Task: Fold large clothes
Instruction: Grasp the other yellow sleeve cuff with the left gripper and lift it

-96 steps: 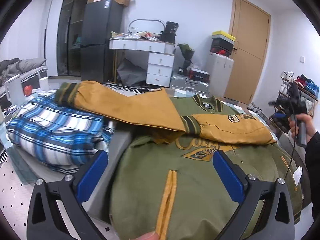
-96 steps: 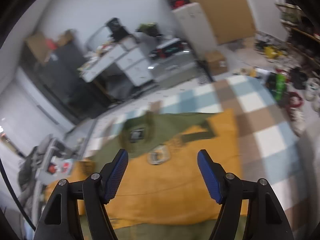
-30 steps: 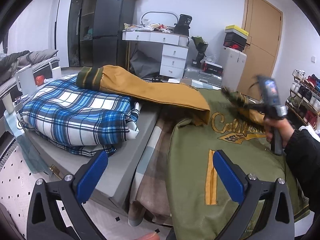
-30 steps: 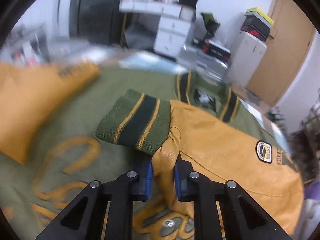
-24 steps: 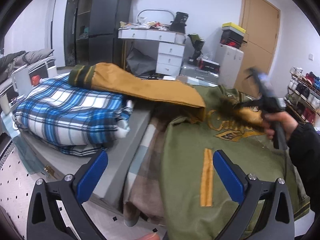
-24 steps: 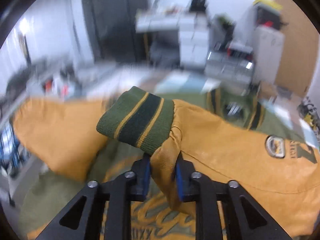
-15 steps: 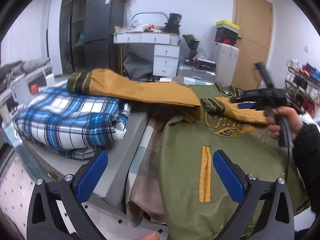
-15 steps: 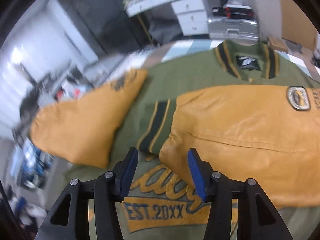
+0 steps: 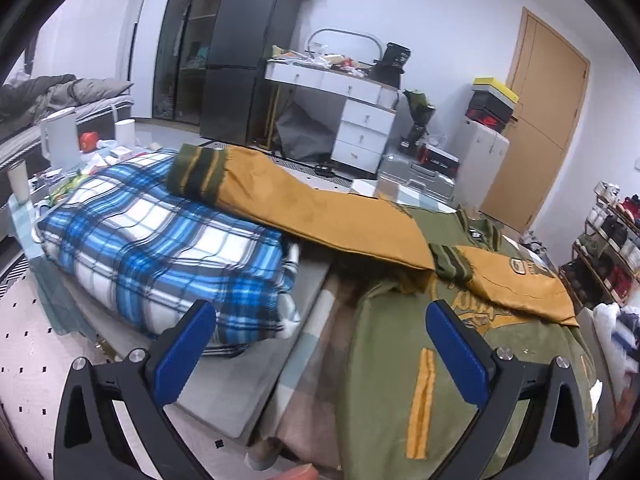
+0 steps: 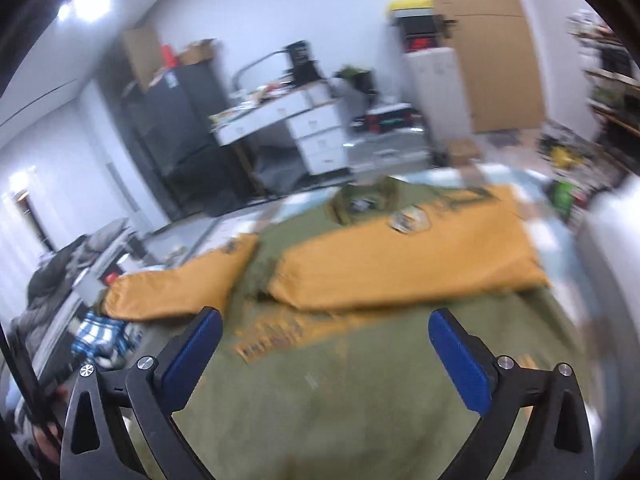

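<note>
Cluttered bedroom: jacket (image 9: 400, 380) flat on bed (image 9: 240, 392), one sleeve (image 10: 400, 268) folded across its chest. Left gripper (image 9: 320, 348) spread wide, empty; right gripper (image 10: 326, 350) jaws just opened, nothing between.

Black hand-held gripper (image 9: 322, 354), blue pads (image 9: 185, 352)
</note>
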### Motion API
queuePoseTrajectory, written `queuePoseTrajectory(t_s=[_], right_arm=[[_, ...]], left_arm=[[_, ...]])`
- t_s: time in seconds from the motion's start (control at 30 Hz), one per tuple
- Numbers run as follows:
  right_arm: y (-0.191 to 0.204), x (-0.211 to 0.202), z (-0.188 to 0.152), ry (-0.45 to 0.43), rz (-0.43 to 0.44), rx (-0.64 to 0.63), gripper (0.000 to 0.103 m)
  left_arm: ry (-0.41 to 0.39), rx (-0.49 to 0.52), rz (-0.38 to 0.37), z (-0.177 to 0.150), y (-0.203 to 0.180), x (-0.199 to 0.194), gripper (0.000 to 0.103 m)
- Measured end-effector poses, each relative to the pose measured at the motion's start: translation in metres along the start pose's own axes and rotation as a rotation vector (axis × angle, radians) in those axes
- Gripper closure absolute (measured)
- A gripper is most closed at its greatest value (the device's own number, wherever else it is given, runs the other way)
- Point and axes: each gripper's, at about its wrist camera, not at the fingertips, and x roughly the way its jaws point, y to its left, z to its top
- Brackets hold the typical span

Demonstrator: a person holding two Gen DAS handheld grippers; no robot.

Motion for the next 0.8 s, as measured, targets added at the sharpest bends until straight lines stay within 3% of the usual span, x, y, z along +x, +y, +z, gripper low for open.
queuePoseTrajectory(t_s=[0.13,0.23,0.33,0.43,0.5,0.57,0.63,0.73,0.8], right_arm=[[-0.023,-0.023,-0.048,0.036,-0.138,0.030,0.000],[-0.041,-0.020,-0.072,0.124,-0.173,0.076,0.000],[-0.048,-0.025,-0.077,0.135,-0.184,0.068,0.011],[-0.046,-0.032,-0.072,0.069,-0.089,0.095,0.011],[-0.049,-0.025,-0.077,0.100,-0.078,0.096,0.011],[-0.052,-0.013,-0.081,0.131,-0.127,0.102,0.012],[-0.057,-0.015,-0.087,0.134,-0.115,0.117,0.012],[-0.062,-0.017,-0.090,0.112,-0.088,0.136,0.011],[-0.063,-0.016,-0.089,0.109,-0.100,0.138,0.011]], left_arm=[[0.029,0.092,-0.047,-0.012,-0.025,0.006,0.001],[0.029,0.145,-0.057,-0.015,-0.039,0.011,0.001],[0.008,0.077,-0.058,-0.003,-0.032,0.016,0.001],[-0.012,-0.049,-0.051,0.018,-0.011,0.020,0.001],[-0.010,-0.111,-0.019,0.025,-0.001,0.023,0.001],[0.009,-0.133,-0.006,0.028,0.005,0.026,0.001],[0.008,-0.099,-0.014,0.026,0.002,0.024,0.003],[0.044,-0.018,-0.021,0.023,-0.006,0.029,0.017],[0.060,-0.024,-0.049,0.027,-0.002,0.033,0.032]])
